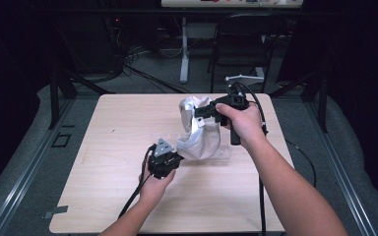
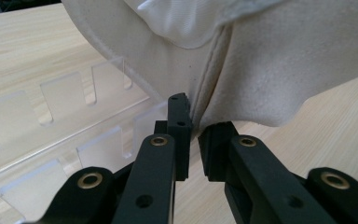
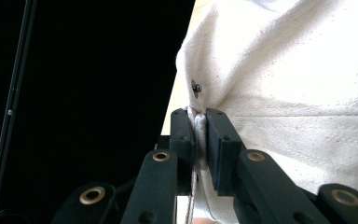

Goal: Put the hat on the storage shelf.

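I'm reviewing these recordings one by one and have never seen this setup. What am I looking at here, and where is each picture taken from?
A person at a wooden table holds a hand-held gripper in each hand. One picture looks down from above; the other two come from cameras riding on each gripper. The left gripper and the right gripper are both shut on a whitish cloth garment, the right one lifting its upper part. Under the cloth, a clear plastic slotted board lies on the table.

cloth [image 2: 270, 70]: cut off by top edge | clear slotted rack [image 1: 221, 153]: mostly hidden under cloth
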The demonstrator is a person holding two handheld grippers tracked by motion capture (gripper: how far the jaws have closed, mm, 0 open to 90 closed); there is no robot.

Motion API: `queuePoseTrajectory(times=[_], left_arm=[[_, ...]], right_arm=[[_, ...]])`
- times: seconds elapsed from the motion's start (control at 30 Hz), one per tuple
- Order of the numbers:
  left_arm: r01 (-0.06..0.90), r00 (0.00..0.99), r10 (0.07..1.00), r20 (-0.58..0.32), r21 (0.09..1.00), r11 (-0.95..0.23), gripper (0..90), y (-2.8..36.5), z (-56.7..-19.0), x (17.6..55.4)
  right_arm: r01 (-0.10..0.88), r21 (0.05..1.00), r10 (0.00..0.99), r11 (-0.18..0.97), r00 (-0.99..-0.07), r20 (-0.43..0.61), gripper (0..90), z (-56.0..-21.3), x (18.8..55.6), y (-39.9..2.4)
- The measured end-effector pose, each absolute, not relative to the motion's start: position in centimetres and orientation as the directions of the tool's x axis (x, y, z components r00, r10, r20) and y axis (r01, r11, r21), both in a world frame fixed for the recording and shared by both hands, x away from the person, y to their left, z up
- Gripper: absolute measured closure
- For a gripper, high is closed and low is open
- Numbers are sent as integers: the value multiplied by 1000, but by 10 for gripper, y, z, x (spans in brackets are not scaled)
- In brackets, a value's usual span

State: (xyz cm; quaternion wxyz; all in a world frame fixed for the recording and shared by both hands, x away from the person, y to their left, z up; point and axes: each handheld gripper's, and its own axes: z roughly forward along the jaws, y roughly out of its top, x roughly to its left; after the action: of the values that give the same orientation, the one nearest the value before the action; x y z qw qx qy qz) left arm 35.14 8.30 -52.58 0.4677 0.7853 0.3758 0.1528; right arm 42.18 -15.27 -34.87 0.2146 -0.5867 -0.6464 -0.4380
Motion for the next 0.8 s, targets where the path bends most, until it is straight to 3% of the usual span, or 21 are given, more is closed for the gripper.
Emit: queuePoseTrajectory(times=[0.23,0.47,0.57,0.8], left_arm=[[509,658,743,-118,798,-324,847,82,-533,355],[502,657,744,-122,807,-311,833,83,-534,354],[509,657,738,-151,811,-287,767,85,-535,354],[484,659,742,-118,823,-298,626,88,-532,348]], right_arm=[[950,305,596,-65,-208,775,819,-357,424,-152],[954,292,591,-69,-197,782,819,-364,426,-152],[953,296,591,-70,-200,781,819,-364,426,-152],[952,297,589,-72,-200,783,818,-365,427,-153]])
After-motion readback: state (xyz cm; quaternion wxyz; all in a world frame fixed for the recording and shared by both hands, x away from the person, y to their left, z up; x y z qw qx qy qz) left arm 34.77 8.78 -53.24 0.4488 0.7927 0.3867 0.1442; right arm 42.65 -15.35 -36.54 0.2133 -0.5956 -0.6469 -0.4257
